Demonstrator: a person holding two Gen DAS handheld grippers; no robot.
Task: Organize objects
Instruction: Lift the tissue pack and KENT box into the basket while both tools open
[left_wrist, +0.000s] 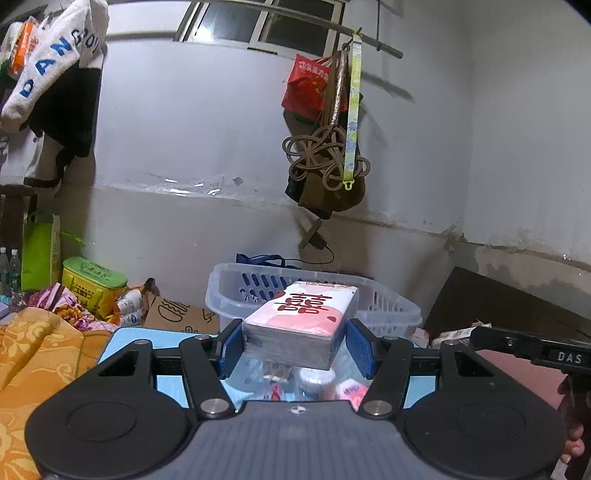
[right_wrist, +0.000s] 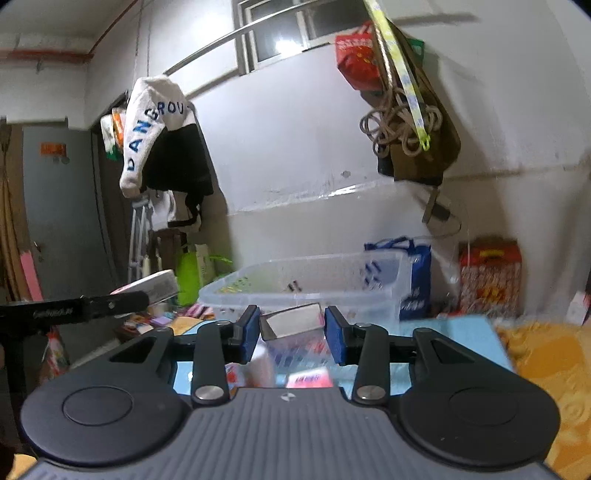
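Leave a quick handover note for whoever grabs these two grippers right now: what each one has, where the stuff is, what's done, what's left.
Left gripper: shut on the pink-and-white tissue pack, held in the air in front of the clear basket.
Right gripper: shut on a small clear box, also short of the basket.
Below, on the light blue surface: a can and a small pink packet wait.
Done: both items picked up.
Left: probably put both in the basket, then collect the can and packet. The right wrist view is blurred, so the basket's contents are unclear.
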